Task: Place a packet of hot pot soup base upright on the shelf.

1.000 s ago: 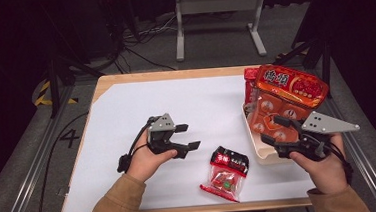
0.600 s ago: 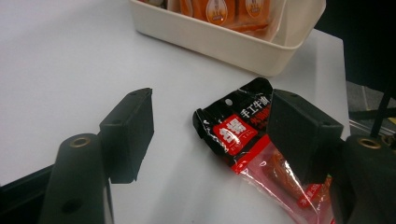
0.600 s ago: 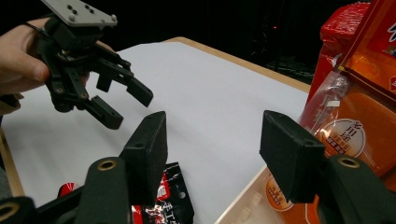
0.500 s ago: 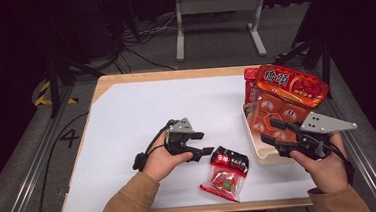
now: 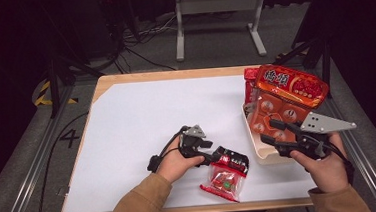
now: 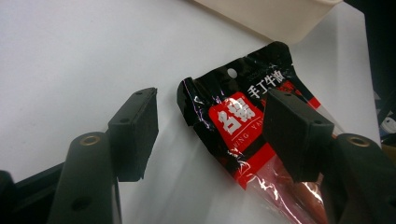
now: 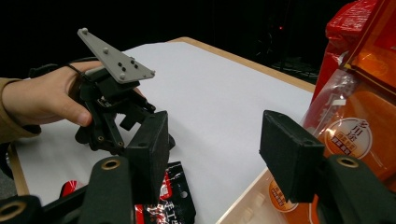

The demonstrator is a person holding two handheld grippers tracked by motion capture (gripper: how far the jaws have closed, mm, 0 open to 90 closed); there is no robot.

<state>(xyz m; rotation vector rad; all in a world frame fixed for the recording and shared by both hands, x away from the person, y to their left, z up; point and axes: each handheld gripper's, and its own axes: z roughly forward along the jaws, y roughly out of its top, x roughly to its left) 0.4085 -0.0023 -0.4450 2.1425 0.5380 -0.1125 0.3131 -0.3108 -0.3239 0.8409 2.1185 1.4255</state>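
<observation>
A small red and black snack packet [image 5: 225, 172] lies flat on the white table near the front edge. My left gripper [image 5: 213, 152] is low at the packet's black top end. In the left gripper view its jaws have just been closing and stand open [image 6: 210, 116], one over the packet [image 6: 233, 121] and one on bare table, neither pad pressing on it. My right gripper [image 5: 268, 133] hangs beside the cream tray [image 5: 259, 151]. Its jaws have just narrowed and remain open [image 7: 210, 149], with nothing between them.
The cream tray at the right holds orange snack packets [image 5: 276, 112] and a big red bag [image 5: 289, 84] leaning on top. White paper [image 5: 151, 113] covers the wooden table. Cables and a metal stand lie on the floor behind it.
My left hand has moved right and down until its jaws reach the snack packet's top. Both grippers' jaws stand narrower. The right hand has stayed in place.
</observation>
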